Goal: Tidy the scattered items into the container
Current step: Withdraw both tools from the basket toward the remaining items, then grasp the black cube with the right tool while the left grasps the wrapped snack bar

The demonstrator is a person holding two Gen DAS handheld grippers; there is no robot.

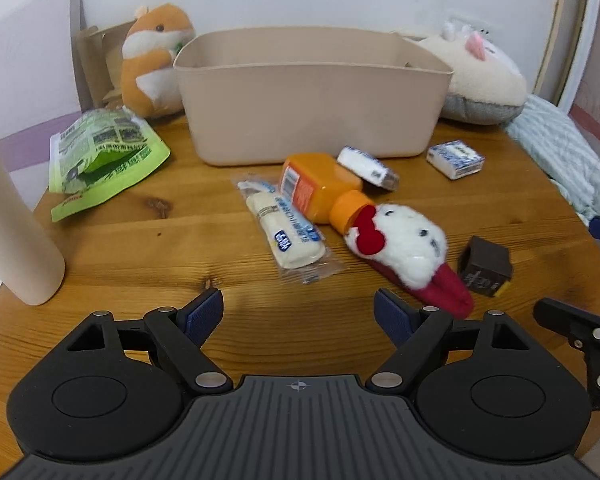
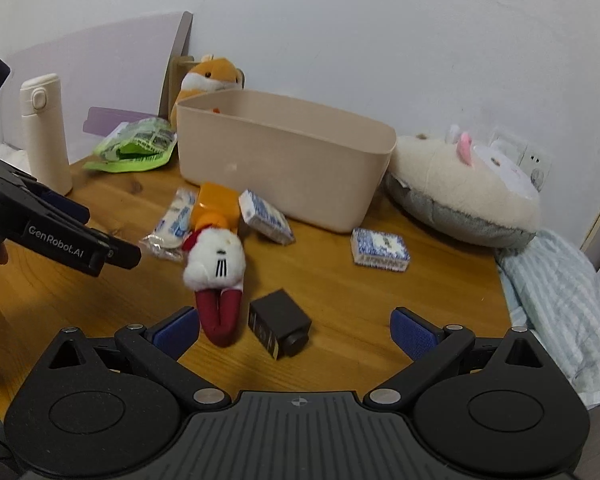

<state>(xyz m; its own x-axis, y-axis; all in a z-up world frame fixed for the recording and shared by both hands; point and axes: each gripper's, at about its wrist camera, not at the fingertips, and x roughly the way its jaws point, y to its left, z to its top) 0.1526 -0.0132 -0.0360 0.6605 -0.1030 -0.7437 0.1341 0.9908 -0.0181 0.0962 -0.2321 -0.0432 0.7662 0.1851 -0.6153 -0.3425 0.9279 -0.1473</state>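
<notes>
A wooden counter (image 1: 100,248) with visible knots fills the middle of both views, set against a plain white wall (image 2: 380,32); a striped light-blue cloth (image 2: 560,300) lies at the right edge of the frame.

The left gripper (image 1: 298,312) sits at the lower centre of the left wrist view, its blue-padded fingers (image 1: 202,314) spread wide and released, holding nothing and touching nothing. The right gripper (image 2: 294,332) is likewise spread wide and empty at the lower centre of its own view, with the dark box (image 2: 278,328) lying on the counter between its fingers, untouched.

One beige container (image 1: 308,96) stands in the upper centre. Scattered in front of it:
- one orange bottle (image 1: 316,188) on its side
- one wrapped snack bar (image 1: 286,228), just left of the bottle
- two small blue-and-white packets, one (image 1: 366,168) leaning on the bottle, one (image 1: 454,158) apart to the right
- one white plush with a red bow (image 1: 404,248), its head against the bottle's cap
- one dark box (image 1: 486,266), lower right

Around the container there are also one green pouch (image 1: 100,156), one cream flask (image 2: 46,132), one orange hamster plush (image 1: 152,60) and one cream plush slipper (image 1: 484,80).
</notes>
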